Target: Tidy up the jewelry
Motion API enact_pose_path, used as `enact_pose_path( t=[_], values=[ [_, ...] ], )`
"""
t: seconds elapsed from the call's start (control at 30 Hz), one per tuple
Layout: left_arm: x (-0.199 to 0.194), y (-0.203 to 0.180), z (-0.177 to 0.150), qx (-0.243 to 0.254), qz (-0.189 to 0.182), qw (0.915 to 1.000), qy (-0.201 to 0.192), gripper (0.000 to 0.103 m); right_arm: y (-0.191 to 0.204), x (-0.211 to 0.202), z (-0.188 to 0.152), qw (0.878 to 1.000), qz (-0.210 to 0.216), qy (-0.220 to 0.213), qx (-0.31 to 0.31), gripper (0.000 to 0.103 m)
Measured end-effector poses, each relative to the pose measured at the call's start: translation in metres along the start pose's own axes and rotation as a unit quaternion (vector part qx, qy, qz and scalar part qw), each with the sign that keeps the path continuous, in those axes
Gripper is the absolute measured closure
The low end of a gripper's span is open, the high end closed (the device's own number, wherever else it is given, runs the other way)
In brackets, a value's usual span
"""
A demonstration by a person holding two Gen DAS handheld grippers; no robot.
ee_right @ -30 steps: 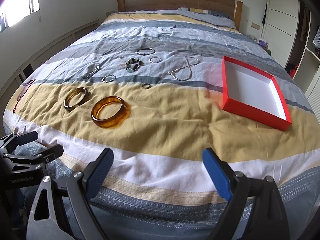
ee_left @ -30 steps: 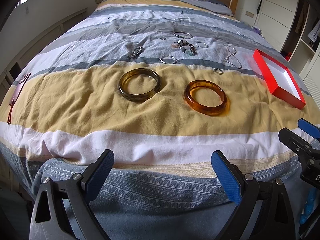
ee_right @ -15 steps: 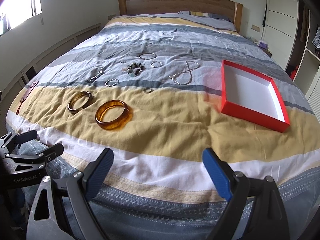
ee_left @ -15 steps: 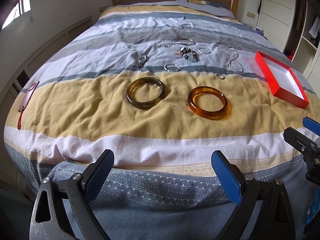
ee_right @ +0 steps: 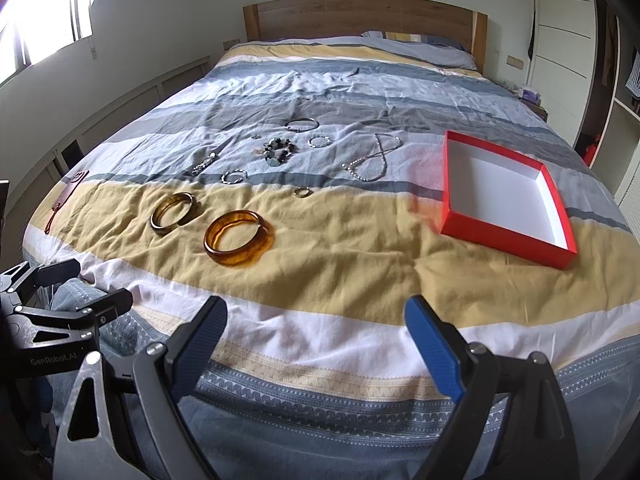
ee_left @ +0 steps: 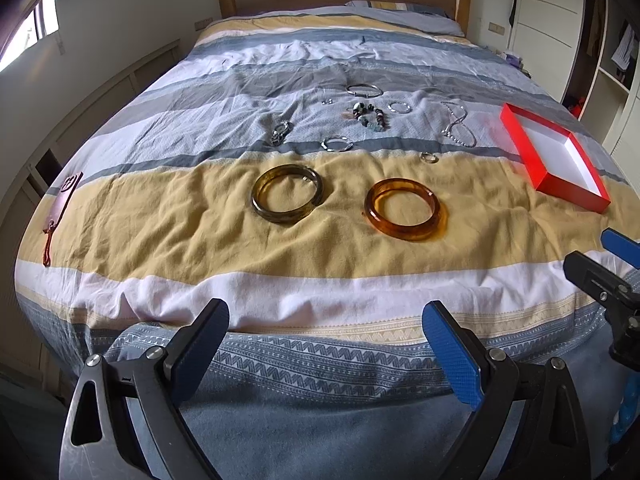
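Note:
Jewelry lies spread on a striped bed. A dark olive bangle [ee_left: 286, 199] [ee_right: 173, 213] and an amber bangle [ee_left: 404, 214] [ee_right: 237, 238] rest on the yellow stripe. Behind them lie a small ring [ee_left: 428, 157], silver bracelets [ee_left: 337, 144], a bead bracelet [ee_left: 368, 115] and a bead necklace [ee_right: 374, 157]. An empty red box [ee_left: 556, 160] [ee_right: 504, 200] sits at the right. My left gripper [ee_left: 326, 344] is open at the bed's foot, holding nothing. My right gripper [ee_right: 316, 340] is open too, also at the foot edge, right of the left one.
A brown strap-like item [ee_left: 60, 212] lies at the bed's left edge. The wooden headboard [ee_right: 360, 16] stands at the far end. White wardrobe doors [ee_right: 560, 20] and open shelves line the right side; a window [ee_right: 36, 12] is at the left.
Both grippers have pulled back and tilted up a little, so the jewelry and the red box sit lower and farther in both views. Nothing on the bed has moved.

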State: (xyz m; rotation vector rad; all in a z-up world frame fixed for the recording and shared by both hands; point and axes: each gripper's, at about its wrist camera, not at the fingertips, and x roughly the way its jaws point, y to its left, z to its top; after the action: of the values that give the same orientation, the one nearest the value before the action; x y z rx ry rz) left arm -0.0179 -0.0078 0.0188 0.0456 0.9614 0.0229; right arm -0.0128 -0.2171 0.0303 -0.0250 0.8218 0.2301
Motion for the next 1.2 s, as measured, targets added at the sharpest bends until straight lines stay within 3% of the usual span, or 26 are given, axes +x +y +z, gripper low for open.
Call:
enact_pose_path(
  t=[0.33,0.4,0.53,0.7,0.8,0.93,1.07,1.2],
  values=[
    [0.007,0.024,0.015,-0.023,0.007,0.9997,0.001,0.010,-0.004,0.007,0.009,1.000,0.008,0.006,0.005,0.014],
    [0.012,0.034,0.022,-0.030,0.008,0.9995,0.006,0.021,-0.002,0.011,0.016,1.000,0.015,0.009,0.002,0.014],
    [0.029,0.056,0.039,-0.041,0.006,0.9989,0.020,0.033,0.008,0.019,0.033,0.999,0.029,0.011,-0.011,0.017],
    [0.052,0.073,0.057,-0.051,-0.009,0.9981,0.032,0.042,0.022,0.039,0.055,0.998,0.059,0.026,-0.021,0.033],
    [0.071,0.082,0.066,-0.059,-0.016,0.9973,0.040,0.042,0.031,0.061,0.065,0.996,0.075,0.046,-0.026,0.036],
    [0.094,0.091,0.074,-0.076,-0.031,0.9952,0.053,0.049,0.041,0.091,0.071,0.993,0.087,0.075,-0.034,0.052],
    [0.113,0.096,0.080,-0.087,-0.040,0.9935,0.062,0.051,0.040,0.123,0.074,0.990,0.090,0.105,-0.022,0.055],
    [0.134,0.095,0.082,-0.086,-0.049,0.9918,0.082,0.061,0.042,0.145,0.072,0.987,0.094,0.129,-0.025,0.058]
  ],
)
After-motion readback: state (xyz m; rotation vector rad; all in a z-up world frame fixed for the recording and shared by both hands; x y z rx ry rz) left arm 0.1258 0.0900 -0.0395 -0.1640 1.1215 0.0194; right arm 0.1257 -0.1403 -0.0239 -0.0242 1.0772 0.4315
